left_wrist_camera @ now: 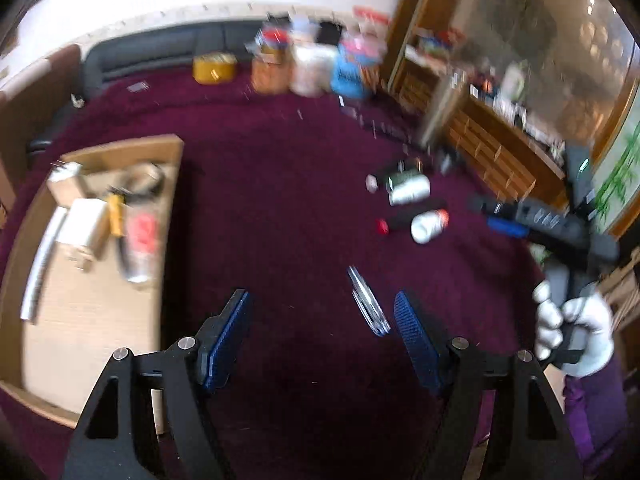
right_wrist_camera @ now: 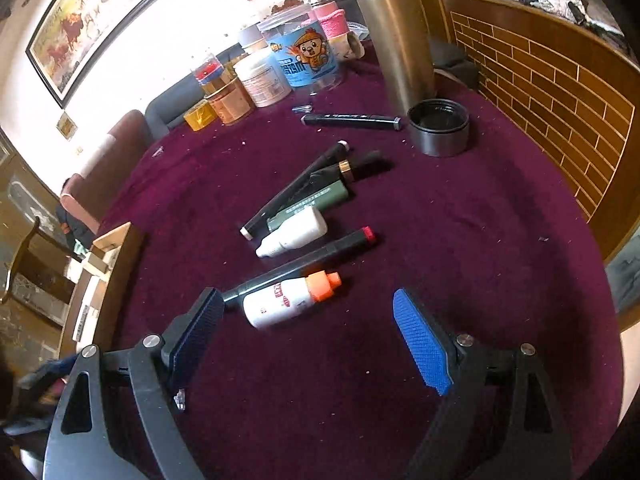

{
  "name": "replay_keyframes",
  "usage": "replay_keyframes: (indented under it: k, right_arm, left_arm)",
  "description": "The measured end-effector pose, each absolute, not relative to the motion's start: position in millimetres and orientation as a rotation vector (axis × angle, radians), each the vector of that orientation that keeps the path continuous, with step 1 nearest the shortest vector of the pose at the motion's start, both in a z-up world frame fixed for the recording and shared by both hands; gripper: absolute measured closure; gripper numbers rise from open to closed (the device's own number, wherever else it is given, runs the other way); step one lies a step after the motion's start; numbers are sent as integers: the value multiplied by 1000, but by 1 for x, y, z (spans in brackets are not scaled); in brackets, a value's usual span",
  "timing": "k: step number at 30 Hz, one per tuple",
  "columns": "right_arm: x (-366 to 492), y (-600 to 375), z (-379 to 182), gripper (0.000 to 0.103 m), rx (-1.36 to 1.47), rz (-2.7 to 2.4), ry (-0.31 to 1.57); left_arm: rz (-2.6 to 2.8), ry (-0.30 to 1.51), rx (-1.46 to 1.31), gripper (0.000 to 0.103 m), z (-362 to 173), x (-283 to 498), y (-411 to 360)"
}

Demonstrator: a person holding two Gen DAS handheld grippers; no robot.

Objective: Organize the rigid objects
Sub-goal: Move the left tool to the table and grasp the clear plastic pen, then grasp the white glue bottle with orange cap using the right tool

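Nearest the left wrist camera, the left gripper [left_wrist_camera: 322, 312] stands with its blue-padded jaws well apart over the purple tablecloth [left_wrist_camera: 280, 184]; nothing is held. A small clear object [left_wrist_camera: 368, 304] shows just inside the right-hand pad, but the picture is blurred and I cannot tell whether it touches the pad or lies on the cloth. Off to the left sits a cardboard box [left_wrist_camera: 100, 248] with several things already lying in it. Farther right, a gloved hand [left_wrist_camera: 572, 328] grips the handle of the other tool.

In the right wrist view, the right gripper [right_wrist_camera: 308, 312] is spread wide and grips nothing. A white bottle with an orange cap [right_wrist_camera: 288, 300] lies on its side between the fingertips, nearer the left one, and neither pad presses on it. Beside it lies a black marker with a red end [right_wrist_camera: 312, 258], its near tip close to the left pad. Beyond them lie a plain white bottle [right_wrist_camera: 296, 232], a green tube [right_wrist_camera: 320, 204] and further dark pens. Jars [right_wrist_camera: 304, 56] and a steel flask [right_wrist_camera: 396, 40] stand at the far edge, with a black lid [right_wrist_camera: 438, 128] to the right.
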State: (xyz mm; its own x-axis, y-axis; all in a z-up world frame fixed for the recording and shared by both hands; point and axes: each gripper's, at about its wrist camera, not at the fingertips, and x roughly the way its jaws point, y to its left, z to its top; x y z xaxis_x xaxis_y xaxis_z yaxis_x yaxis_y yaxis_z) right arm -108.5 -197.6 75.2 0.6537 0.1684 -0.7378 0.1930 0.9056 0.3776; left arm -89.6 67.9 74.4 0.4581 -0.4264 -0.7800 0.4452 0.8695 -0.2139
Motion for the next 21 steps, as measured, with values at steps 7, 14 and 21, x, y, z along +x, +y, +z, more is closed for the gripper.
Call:
replay_keyframes:
  k: [7, 14, 21]
  right_arm:
    - [-116, -202, 66, 16, 407, -24, 871]
    - [-117, -208, 67, 16, 392, -21, 892]
    - [-99, -196, 53, 16, 400, -3, 958]
  left_arm:
    - [-526, 1092, 73, 35, 33, -68, 11]
    - [-543, 1065, 169, 90, 25, -70, -15]
    - [-570, 1032, 40, 91, 44, -80, 30]
